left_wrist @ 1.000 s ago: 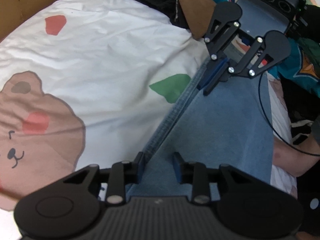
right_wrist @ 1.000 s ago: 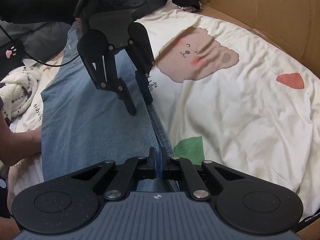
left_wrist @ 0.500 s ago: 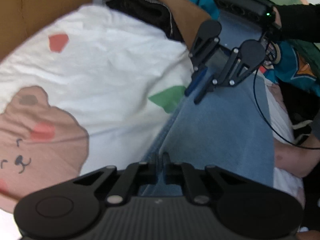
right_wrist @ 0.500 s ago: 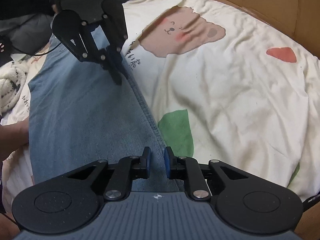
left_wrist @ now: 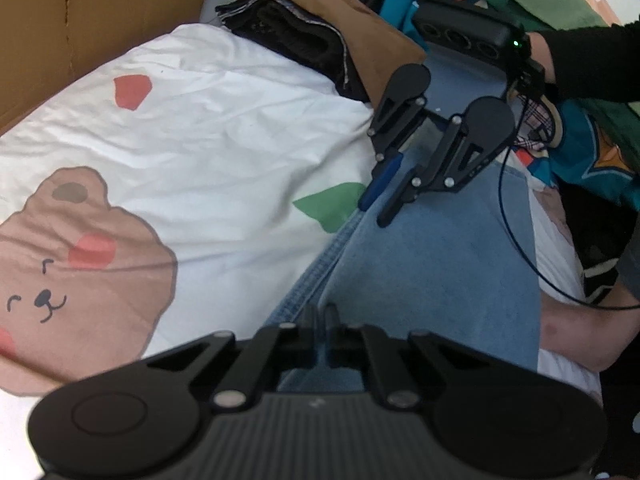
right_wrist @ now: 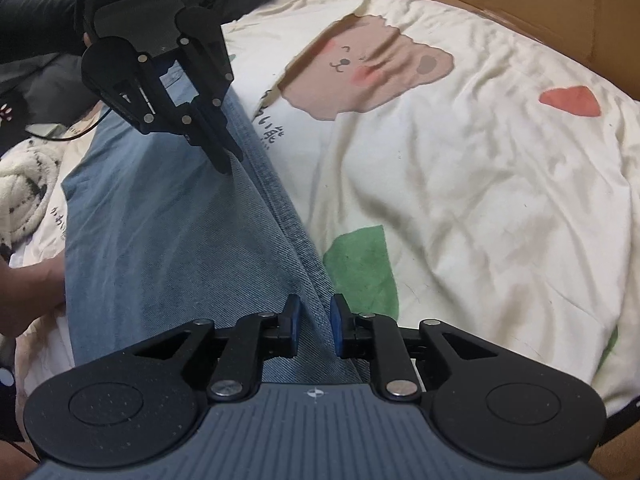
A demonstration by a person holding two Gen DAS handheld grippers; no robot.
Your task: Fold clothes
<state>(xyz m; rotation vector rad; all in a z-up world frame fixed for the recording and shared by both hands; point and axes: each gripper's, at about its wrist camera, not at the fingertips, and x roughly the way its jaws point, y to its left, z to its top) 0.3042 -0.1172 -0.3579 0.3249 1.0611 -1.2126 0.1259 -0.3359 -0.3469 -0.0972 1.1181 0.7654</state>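
A: Where does the folded blue denim garment (right_wrist: 168,240) lie?

B: Flat on the cream bear-print bedsheet (right_wrist: 460,184), its stitched edge running lengthwise from one gripper to the other.

A: And the tools?

B: The left gripper (left_wrist: 320,316) is pinched together on that edge. The right gripper (right_wrist: 314,320), at the opposite end, has just been opening; its pads straddle the seam without pressing.

Two grippers, left gripper (left_wrist: 320,314) and right gripper (right_wrist: 314,322); one pair of blue jeans (right_wrist: 180,248) beneath them; one bear-print sheet (right_wrist: 460,184) beside; one cardboard wall (right_wrist: 520,4) beyond.
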